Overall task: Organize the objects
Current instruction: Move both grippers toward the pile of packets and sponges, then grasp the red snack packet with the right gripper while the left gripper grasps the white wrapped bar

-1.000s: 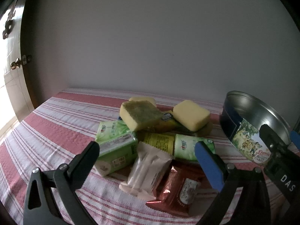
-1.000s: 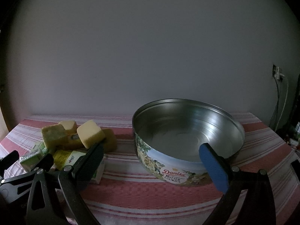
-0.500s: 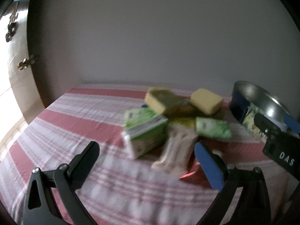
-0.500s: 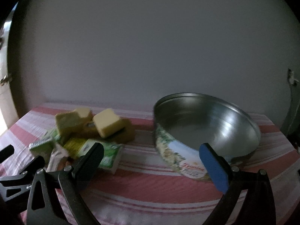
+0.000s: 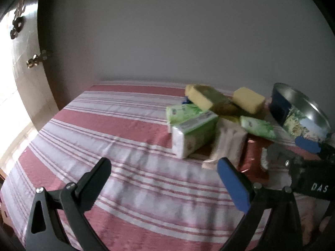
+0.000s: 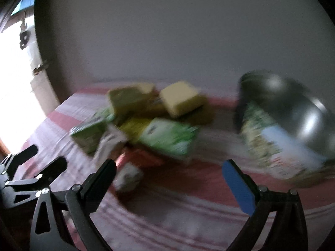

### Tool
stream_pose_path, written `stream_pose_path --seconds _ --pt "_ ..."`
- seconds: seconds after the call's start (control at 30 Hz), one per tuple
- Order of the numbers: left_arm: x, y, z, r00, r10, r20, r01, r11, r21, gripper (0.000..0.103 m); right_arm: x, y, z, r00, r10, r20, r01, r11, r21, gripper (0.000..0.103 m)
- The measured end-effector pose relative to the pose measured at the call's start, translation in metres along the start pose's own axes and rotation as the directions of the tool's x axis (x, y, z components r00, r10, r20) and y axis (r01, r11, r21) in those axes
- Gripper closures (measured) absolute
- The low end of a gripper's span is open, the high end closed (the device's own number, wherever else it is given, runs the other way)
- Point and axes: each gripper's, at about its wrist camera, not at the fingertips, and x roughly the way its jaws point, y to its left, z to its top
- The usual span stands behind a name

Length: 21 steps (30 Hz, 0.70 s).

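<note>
Tin empty, beside packets

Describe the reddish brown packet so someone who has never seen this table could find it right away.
Start at the round metal cookie tin on the striped tablecloth; the pile of packets and sponges lies just left of it. The reddish brown packet sits at the pile's near edge beside the beige packet, the only shiny coppery wrapper.

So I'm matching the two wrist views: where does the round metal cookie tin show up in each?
Left wrist: the round metal cookie tin sits at the right edge, behind the right gripper.
Right wrist: the tin is at right, blurred.
Shared landmark: the yellow sponge block left of the tin.
</note>
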Motion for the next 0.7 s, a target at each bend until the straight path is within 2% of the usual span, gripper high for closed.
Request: stream_pose_path --seconds 0.1,0.2,0.27,0.3,0.33,0.37,0.43,0.53,0.7 --pt "0.002 0.006 -0.001 1.000 -0.006 -0.014 0.006 1.000 -0.015 0.001 0.014 0.013 -0.002 0.995 0.070 -0.069 -0.071 0.998 -0.001 0.004" --pt "0.004 0.011 -0.002 1.000 -0.006 -0.028 0.005 1.000 -0.025 0.001 0.028 0.029 -0.001 0.992 0.072 -0.103 -0.076 0.997 -0.033 0.012" --pt "0.003 0.013 -0.003 1.000 -0.004 -0.031 0.003 1.000 -0.027 0.001 0.037 0.039 -0.003 0.988 0.065 -0.137 -0.073 0.996 -0.058 0.027" --pt "0.002 0.013 -0.004 0.999 -0.005 -0.032 0.004 1.000 -0.025 0.001 0.036 0.040 -0.004 0.986 0.076 -0.147 -0.085 0.995 -0.061 0.039" --pt "0.002 0.012 -0.004 0.999 -0.005 -0.032 0.005 1.000 -0.020 0.001 0.030 0.042 -0.006 0.988 0.064 -0.140 -0.075 0.994 -0.074 0.046" --pt "0.002 0.011 -0.003 0.999 -0.005 -0.034 0.005 1.000 -0.012 0.001 0.028 0.043 -0.006 0.989 0.053 -0.136 -0.065 0.994 -0.083 0.048" --pt "0.002 0.006 -0.003 0.999 -0.017 -0.036 0.017 1.000 0.003 0.001 0.021 0.032 -0.003 0.988 0.061 -0.140 -0.070 0.996 -0.056 0.059" --pt "0.003 -0.005 0.000 0.997 -0.068 -0.045 0.069 0.997 0.018 0.001 0.008 0.012 -0.004 0.987 0.083 -0.138 -0.082 0.997 0.013 0.062" --pt "0.012 -0.030 0.006 0.987 -0.147 -0.070 0.150 0.988 0.047 0.001 -0.010 -0.018 0.003 0.995 0.067 -0.078 -0.060 0.994 0.094 0.062"
